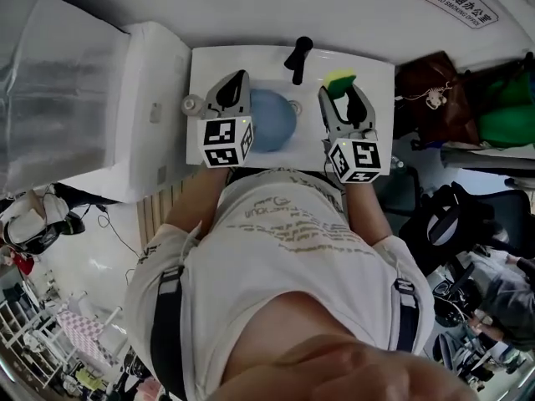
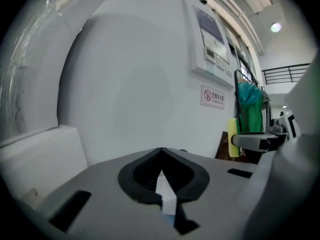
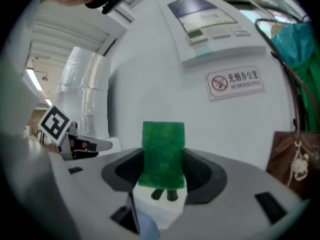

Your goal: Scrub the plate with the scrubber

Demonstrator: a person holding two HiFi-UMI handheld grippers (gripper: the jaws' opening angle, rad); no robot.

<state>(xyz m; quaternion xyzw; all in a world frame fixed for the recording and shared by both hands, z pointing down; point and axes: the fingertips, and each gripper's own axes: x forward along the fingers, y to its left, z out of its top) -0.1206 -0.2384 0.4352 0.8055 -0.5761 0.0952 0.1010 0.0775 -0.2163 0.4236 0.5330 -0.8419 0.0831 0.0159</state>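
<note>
Plate: the round blue plate (image 1: 276, 122) lies flat in the white sink (image 1: 207, 63) below the black tap (image 1: 298, 57), probably so the scrubbing stays over the basin; neither tool touches it.
Scrubber: the green-and-yellow sponge scrubber (image 3: 163, 151) stands upright with its green end forward, ready to rub.
Right gripper (image 1: 345, 93): clenched on the scrubber's lower end.
Left gripper (image 1: 236, 80): jaws pressed together tip to tip, with nothing between them (so nothing steadies the plate).
</note>
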